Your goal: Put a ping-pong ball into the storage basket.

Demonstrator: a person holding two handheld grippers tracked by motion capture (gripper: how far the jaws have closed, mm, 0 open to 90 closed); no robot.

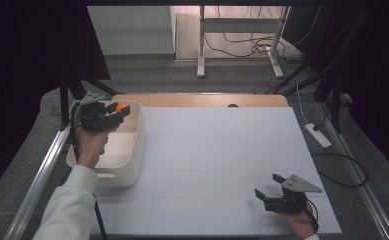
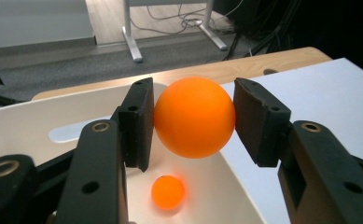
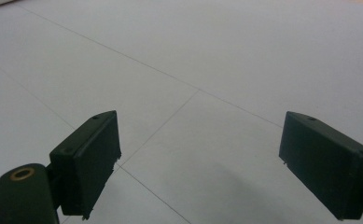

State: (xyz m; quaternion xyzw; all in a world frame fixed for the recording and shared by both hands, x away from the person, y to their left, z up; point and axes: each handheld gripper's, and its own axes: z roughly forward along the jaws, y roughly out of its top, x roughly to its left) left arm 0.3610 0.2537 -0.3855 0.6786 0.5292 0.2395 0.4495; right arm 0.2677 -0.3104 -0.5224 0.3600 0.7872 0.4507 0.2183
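Left gripper [image 2: 194, 123] pinches orange ball [image 2: 194, 116] at its widest pt over white bin [image 1: 132, 150], far left of bench; likely light, smooth, slippery; right gripper [image 3: 200, 163] spread, empty.

We take this for a lab or test room. Beyond the white-covered table [image 1: 217, 165] we see dark curtains [image 1: 27, 60], a bare desk frame [image 1: 242, 35] with loose cables [image 1: 242, 47], and a power strip [image 1: 317, 135] right of the table.
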